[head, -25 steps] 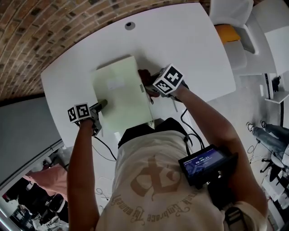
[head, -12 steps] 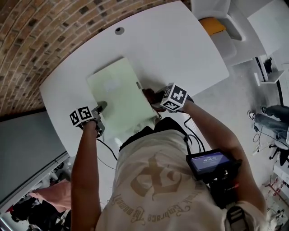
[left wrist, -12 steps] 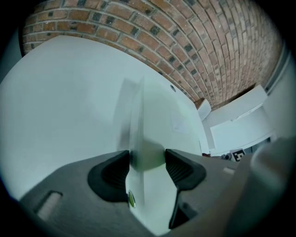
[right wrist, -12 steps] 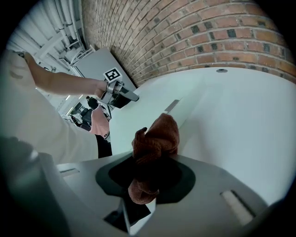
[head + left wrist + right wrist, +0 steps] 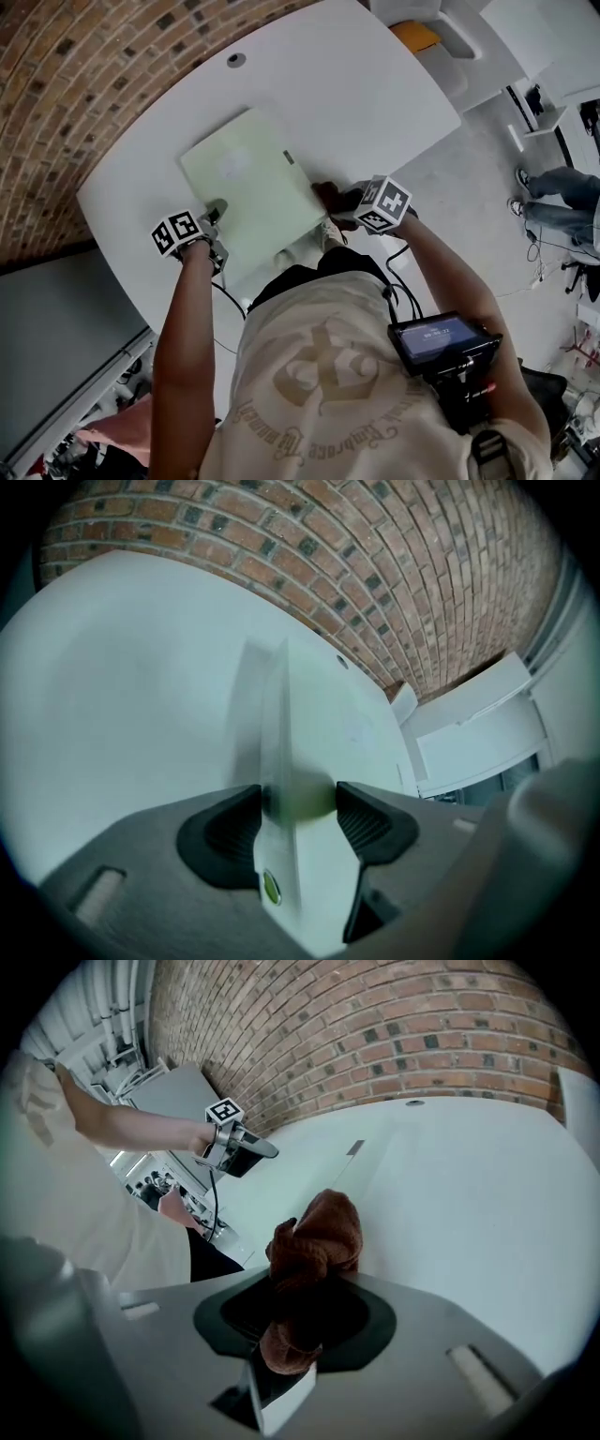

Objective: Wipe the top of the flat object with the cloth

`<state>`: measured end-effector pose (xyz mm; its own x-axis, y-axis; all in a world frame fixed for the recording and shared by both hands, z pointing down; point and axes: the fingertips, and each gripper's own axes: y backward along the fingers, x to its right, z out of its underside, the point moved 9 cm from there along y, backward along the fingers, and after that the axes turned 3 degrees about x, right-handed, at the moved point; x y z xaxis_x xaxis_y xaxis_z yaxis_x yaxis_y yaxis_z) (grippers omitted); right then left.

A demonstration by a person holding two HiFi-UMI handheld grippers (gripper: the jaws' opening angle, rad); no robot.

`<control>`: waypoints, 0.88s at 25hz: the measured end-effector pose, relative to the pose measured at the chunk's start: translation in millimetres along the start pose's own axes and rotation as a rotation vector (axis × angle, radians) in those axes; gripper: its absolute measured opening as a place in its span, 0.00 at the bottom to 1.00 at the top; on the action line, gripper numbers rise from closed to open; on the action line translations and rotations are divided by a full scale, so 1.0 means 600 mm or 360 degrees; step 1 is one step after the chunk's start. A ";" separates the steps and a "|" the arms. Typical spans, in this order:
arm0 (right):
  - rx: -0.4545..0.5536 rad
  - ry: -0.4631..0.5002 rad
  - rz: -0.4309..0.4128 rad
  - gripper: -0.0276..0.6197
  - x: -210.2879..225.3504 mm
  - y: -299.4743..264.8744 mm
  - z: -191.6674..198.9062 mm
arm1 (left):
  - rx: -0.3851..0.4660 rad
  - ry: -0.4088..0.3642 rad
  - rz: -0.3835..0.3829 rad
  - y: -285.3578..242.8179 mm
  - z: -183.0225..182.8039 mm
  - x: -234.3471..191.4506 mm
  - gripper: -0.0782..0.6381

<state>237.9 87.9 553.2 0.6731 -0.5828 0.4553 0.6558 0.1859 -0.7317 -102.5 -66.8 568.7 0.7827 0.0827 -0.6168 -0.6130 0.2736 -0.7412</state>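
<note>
White rounded table [image 5: 375, 103] beside a brick wall [image 5: 56, 94], pale green flat panel [image 5: 248, 192] lying on it, left gripper [image 5: 214, 212] clamped on its left edge, right gripper [image 5: 339, 199] gripping a brown cloth [image 5: 328, 195] at the panel's right edge.

flat object [image 5: 248, 192]: pale green, lying flat on white table [image 5: 375, 103] | cloth [image 5: 330, 196]: brown, bunched, beside its right edge

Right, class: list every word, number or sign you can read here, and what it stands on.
Nothing reads clearly enough to quote.
On the shirt: curved lettering, too blurred.
On the waist screen: digits, too small.
On the flat object: pale label, unreadable.
On the marker cubes: square patterns, no words.
</note>
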 end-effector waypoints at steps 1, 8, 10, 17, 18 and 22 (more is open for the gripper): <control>-0.0013 0.0006 0.0020 0.23 -0.007 0.000 0.005 | -0.0008 0.0007 0.0011 0.000 -0.001 -0.003 0.47; -0.0045 -0.0181 0.0213 0.23 -0.054 0.017 0.054 | -0.0072 -0.0016 0.0081 -0.006 -0.007 -0.008 0.48; 0.0070 -0.0447 0.0354 0.23 -0.052 0.026 0.069 | -0.0081 -0.0029 0.0094 -0.005 -0.008 -0.009 0.49; 0.0336 -0.0893 0.0460 0.23 -0.076 -0.028 0.067 | -0.0151 -0.0070 0.0141 -0.010 -0.016 -0.011 0.49; 0.0334 -0.0906 0.0464 0.23 -0.082 -0.040 0.060 | -0.0159 -0.0077 0.0146 -0.011 -0.018 -0.012 0.49; 0.0345 -0.0931 0.0430 0.23 -0.111 -0.081 0.032 | -0.0169 -0.0089 0.0157 -0.011 -0.019 -0.012 0.49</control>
<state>167.4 132.8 568.1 0.8572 0.0191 0.5146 0.4510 0.4546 -0.7681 -105.2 -80.3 575.2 0.7209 0.1583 -0.6747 -0.6930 0.1587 -0.7033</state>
